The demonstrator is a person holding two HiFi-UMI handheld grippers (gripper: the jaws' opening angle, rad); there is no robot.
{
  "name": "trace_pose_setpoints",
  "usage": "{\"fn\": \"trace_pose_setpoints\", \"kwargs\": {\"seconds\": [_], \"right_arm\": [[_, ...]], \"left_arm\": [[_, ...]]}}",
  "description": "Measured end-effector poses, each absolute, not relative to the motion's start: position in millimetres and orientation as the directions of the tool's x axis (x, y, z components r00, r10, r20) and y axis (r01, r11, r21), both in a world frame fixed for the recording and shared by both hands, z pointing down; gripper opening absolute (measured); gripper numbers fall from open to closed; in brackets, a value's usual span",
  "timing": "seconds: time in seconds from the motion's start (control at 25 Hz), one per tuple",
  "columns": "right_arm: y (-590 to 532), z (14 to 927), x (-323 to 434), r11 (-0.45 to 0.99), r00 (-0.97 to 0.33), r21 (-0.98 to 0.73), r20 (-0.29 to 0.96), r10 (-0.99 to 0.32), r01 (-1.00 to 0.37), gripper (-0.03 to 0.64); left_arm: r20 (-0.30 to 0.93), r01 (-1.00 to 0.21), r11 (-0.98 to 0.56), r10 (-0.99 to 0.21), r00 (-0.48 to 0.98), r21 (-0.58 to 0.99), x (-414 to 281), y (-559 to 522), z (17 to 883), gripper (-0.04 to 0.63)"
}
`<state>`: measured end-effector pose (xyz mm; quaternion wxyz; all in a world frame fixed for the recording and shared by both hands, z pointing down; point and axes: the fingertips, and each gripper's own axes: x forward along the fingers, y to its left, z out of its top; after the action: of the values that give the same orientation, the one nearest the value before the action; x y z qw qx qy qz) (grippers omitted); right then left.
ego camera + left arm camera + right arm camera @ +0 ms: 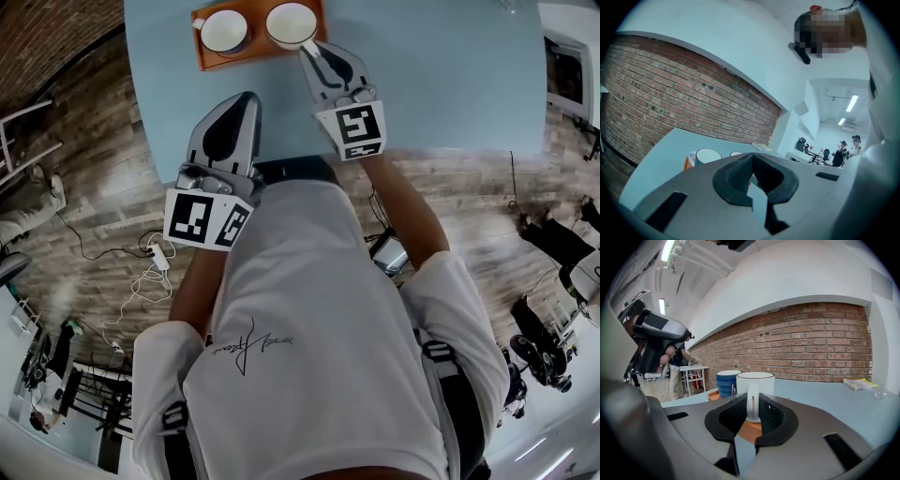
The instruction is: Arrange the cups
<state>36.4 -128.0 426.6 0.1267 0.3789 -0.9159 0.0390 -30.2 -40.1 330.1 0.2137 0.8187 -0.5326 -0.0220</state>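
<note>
While the left gripper's (pixel 247 97) jaws press together, the right gripper's (pixel 307 49) pinch the white cup's (pixel 291 22) handle; tray (pixel 208 58) partly cropped.

Right claw (pixel 309 49) — at white cup (pixel 292 25) (handle).

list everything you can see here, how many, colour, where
table: one, light blue, in front of the person
tray: one, orange, on the table ahead of both tongs
blue cup: one, blue with white inside, left on the tray
white cup: one, white, right on the tray
booklet: one, white and yellow, on the table, off to the right
glass: one, clear, beside the booklet
left tongs: one, grey, shut and empty, over the table's near edge
right tongs: one, grey, closed on the white cup's handle
</note>
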Motion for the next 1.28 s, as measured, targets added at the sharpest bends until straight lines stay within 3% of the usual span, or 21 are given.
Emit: {"fn": "trace_pose_setpoints", "kwargs": {"seconds": [1.28], "right_arm": [[-134.1,424.0,19.2,0.431,-0.421,-0.009,0.229,-0.877,-0.902,0.066]], "left_arm": [[0.186,-0.853,-0.323,-0.886,0.425,0.410,-45.3,-40.6,344.1,0.008]]}}
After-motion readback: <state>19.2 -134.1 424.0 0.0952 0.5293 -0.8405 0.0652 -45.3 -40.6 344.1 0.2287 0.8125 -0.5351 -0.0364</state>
